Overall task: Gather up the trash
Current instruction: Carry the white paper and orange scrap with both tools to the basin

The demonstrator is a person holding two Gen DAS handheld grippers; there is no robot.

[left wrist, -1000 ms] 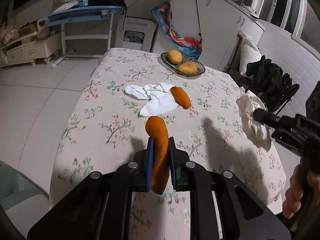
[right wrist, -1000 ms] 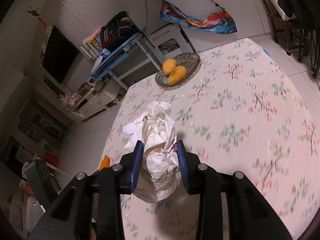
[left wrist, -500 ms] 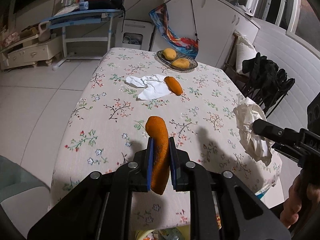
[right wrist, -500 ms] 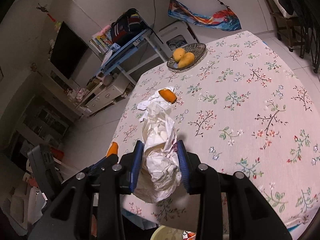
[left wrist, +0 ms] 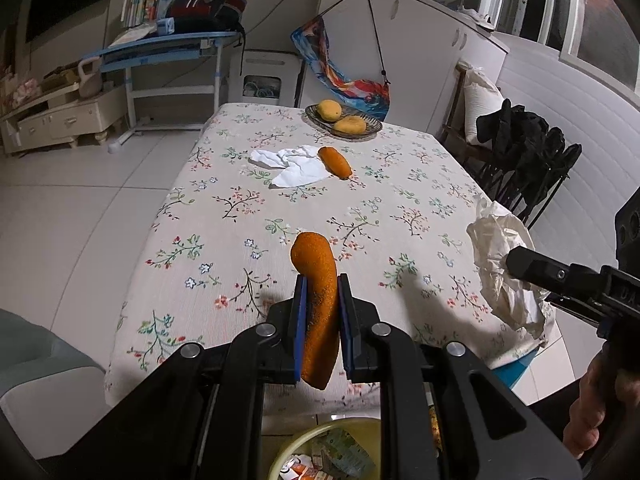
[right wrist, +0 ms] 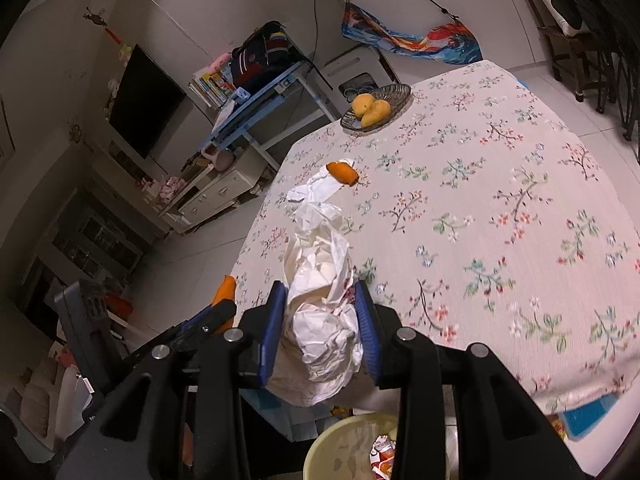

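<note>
My left gripper (left wrist: 320,300) is shut on an orange peel strip (left wrist: 316,280), held past the table's near edge above a yellow trash bin (left wrist: 328,452). My right gripper (right wrist: 320,308) is shut on a crumpled white paper wad (right wrist: 320,312), also above the bin (right wrist: 348,444). The wad also shows in the left wrist view (left wrist: 500,264). On the table lie a second orange peel (left wrist: 335,162) and white tissue (left wrist: 294,164); both show in the right wrist view, peel (right wrist: 342,172) and tissue (right wrist: 316,192).
The floral-cloth table (left wrist: 280,216) carries a woven dish with two mangoes (left wrist: 343,120). A dark chair with clothes (left wrist: 524,152) stands at the right. A blue desk (left wrist: 168,46) and a low cabinet (left wrist: 56,120) stand at the back left.
Both grippers have pulled back from over the table to beyond its near edge, each still holding its item. The trash bin has come into view below them.
</note>
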